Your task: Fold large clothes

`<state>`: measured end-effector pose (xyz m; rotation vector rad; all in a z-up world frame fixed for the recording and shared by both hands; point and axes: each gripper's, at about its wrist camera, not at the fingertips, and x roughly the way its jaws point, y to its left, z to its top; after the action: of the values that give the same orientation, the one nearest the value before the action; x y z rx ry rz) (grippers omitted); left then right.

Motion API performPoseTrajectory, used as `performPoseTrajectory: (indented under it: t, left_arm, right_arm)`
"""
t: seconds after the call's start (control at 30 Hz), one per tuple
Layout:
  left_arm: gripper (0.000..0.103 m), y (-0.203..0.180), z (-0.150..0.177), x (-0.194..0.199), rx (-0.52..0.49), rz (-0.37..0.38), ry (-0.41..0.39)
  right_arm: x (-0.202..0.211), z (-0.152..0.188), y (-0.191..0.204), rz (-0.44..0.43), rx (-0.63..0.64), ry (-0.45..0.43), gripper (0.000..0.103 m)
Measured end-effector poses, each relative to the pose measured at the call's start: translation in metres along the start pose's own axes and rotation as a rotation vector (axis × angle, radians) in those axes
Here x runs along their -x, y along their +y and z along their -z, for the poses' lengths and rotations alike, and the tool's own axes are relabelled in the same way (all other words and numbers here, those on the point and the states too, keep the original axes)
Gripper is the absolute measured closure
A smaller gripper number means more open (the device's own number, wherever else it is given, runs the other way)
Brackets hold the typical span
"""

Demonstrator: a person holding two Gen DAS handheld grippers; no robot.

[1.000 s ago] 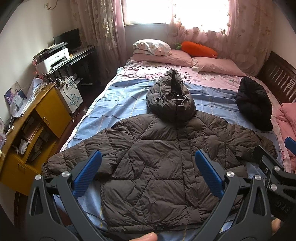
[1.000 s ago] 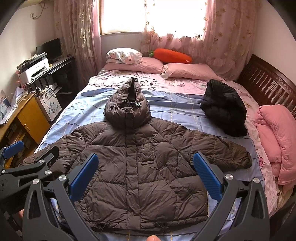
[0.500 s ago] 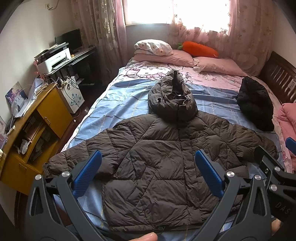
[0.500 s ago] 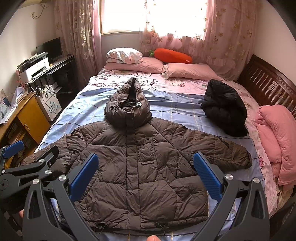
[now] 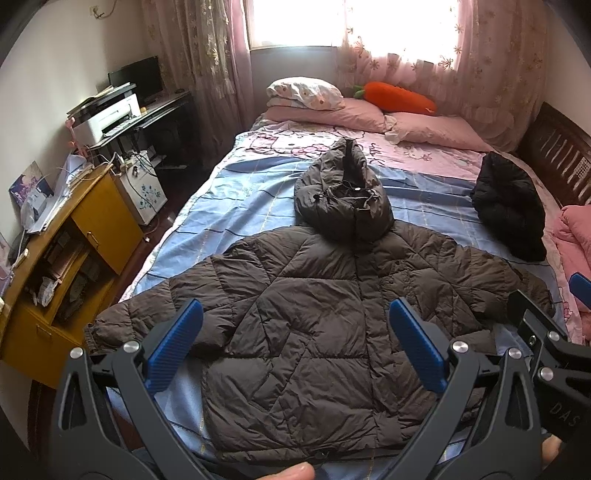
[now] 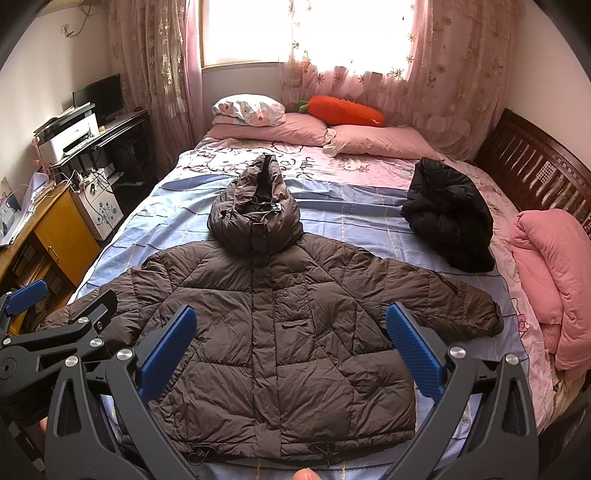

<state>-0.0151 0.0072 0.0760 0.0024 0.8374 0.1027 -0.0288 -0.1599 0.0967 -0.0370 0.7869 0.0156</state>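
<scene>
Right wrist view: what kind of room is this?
A home bedroom, most likely. A made bed with pink pillows fills the room, a brown puffer jacket lies spread on it, and a desk with a printer stands by the curtained window.

The letters "DAS" stand in pale print on the black body of the right gripper (image 5: 580,291), at the lower right edge of the left wrist view. No other writing is legible; the bedsheet (image 6: 332,166) carries cartoon prints with script too blurred to read.
</scene>
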Motion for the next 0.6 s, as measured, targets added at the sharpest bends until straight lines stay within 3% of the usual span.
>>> performPoseTrajectory:
  t: [0.1, 0.3, 0.4, 0.5, 0.6]
  left_arm:
    - [0.002, -0.003, 0.0, -0.003, -0.017, 0.052, 0.012]
    - [0.002, -0.019, 0.004, -0.008, -0.074, 0.066, 0.007]
    - [0.002, -0.022, 0.004, -0.009, -0.072, 0.133, 0.013]
    - [0.002, -0.027, 0.005, -0.013, -0.083, 0.172, 0.028]
    - [0.002, -0.047, 0.003, -0.03, -0.17, 0.215, 0.084]
  right_arm:
    - [0.005, -0.003, -0.006, -0.027, -0.023, -0.03, 0.001]
    - [0.011, -0.008, -0.017, -0.032, -0.052, -0.069, 0.001]
    - [0.01, -0.011, -0.022, -0.002, -0.055, -0.1, 0.001]
    - [0.01, -0.021, -0.043, 0.068, -0.068, -0.191, 0.001]
    - [-0.015, -0.036, -0.1, 0.144, -0.134, -0.239, 0.001]
